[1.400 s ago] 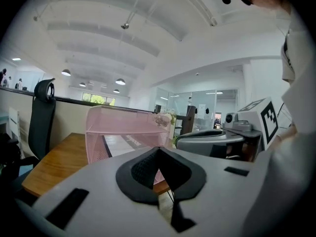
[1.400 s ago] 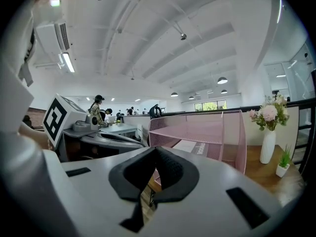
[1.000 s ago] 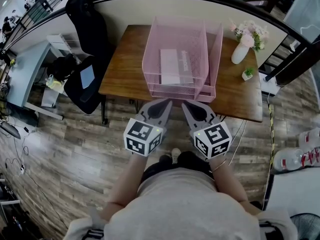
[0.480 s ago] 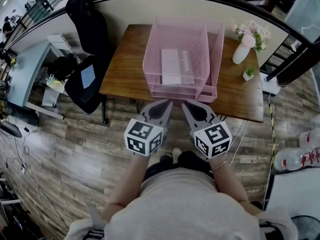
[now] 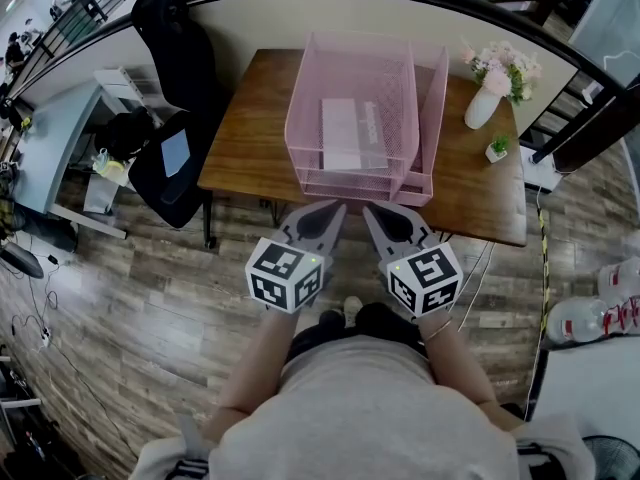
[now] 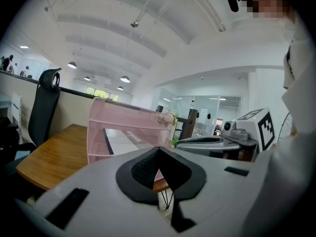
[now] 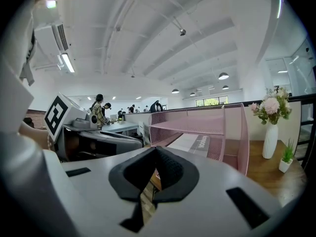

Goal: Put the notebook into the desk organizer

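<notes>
Nothing on the counter [image 5: 245,143] has shifted over the last second, and both grippers hold the same spot in front of the person's body, off the near edge.

Count it up: one pink mesh desk organizer [image 5: 350,73], one notebook [image 5: 345,133], one white vase of flowers [image 5: 481,106], one small potted plant [image 5: 496,148], one black chair [image 5: 170,53] at the far left. The notebook already lies flat inside the organizer, on a tray under the top shelf, seen through the mesh from above. The right gripper view shows it there too [image 7: 193,143], under the pink shelf [image 7: 197,125].

Two grippers, side by side and near each other, both pointing toward the organizer and well short of it. The left gripper [image 5: 335,208] has its jaws together with nothing between them, and its own view shows the dark pads meeting at the tip [image 6: 159,151]. The right gripper [image 5: 370,211] is the same, tips touching and empty [image 7: 155,152]. Each marker cube sits toward the person, forearms running back from them.

Hard to make out: the print on the notebook's cover is too small to read, and the organizer's far side and its right-hand section are blurred by mesh. The person's hands are hidden behind the cubes.
</notes>
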`<state>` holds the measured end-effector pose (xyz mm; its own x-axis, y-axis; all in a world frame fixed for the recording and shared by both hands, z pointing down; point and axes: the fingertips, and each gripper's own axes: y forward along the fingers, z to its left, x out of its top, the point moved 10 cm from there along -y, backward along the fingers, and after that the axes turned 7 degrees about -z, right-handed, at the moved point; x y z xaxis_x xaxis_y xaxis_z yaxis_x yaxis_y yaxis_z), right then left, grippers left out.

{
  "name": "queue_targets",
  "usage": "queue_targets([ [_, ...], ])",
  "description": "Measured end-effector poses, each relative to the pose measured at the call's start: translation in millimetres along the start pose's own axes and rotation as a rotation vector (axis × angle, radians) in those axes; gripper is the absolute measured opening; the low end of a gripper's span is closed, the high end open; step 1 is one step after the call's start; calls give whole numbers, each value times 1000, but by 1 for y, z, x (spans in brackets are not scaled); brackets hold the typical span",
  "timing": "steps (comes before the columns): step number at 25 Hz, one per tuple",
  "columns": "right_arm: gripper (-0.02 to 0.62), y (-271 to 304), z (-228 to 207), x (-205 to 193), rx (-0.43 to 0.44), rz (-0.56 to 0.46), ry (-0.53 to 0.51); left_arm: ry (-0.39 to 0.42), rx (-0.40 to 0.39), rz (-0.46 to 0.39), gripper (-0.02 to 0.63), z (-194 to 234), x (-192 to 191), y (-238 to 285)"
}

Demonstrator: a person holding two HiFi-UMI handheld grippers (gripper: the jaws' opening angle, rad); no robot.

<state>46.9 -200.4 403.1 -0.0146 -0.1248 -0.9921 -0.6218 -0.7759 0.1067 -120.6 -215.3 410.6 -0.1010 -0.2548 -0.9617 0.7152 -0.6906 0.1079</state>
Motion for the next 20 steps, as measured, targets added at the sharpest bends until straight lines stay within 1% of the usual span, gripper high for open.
queue_targets([
  [6, 12, -1, -5, 2, -11, -9, -1, 16, -9, 4, 12, -2, -1, 3],
  [11, 12, 1, -6, 3, -8, -11, 0, 7, -10, -5, 12, 1, 0, 5],
  [20, 12, 3, -8, 5, -2, -15, -5, 14, 3, -14, 12, 3, 0, 7],
])
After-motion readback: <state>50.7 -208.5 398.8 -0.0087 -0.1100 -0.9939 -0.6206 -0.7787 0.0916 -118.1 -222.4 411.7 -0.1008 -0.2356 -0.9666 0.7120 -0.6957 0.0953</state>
